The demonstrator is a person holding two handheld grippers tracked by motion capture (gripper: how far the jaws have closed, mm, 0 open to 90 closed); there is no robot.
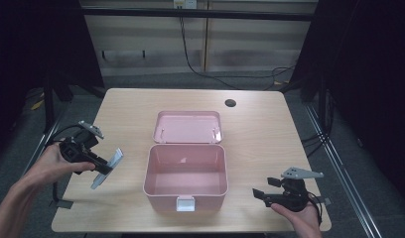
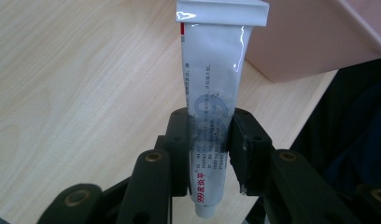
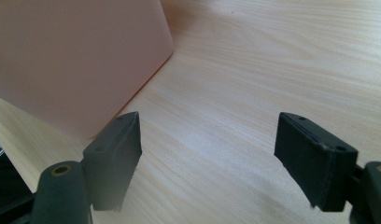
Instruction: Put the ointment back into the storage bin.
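Note:
A pink plastic box (image 1: 185,191) stands open at the table's middle, its lid (image 1: 187,127) folded back flat behind it and its inside bare. My left gripper (image 1: 105,167) hovers left of the box, shut on a white ointment tube (image 1: 107,167). In the left gripper view the tube (image 2: 215,88) rises between the pads, crimped end up, cap end down, with the box's wall (image 2: 314,42) behind it. My right gripper (image 1: 262,193) sits open near the front right, beside the box. In the right gripper view its jaws (image 3: 212,158) stand wide apart over bare wood, the box's wall (image 3: 72,60) at the left.
The light wooden table (image 1: 260,134) has a round cable hole (image 1: 230,103) at its back right. Dark floor and black frame posts surround it, and cables hang at the back. Bare wood lies on both sides of the box.

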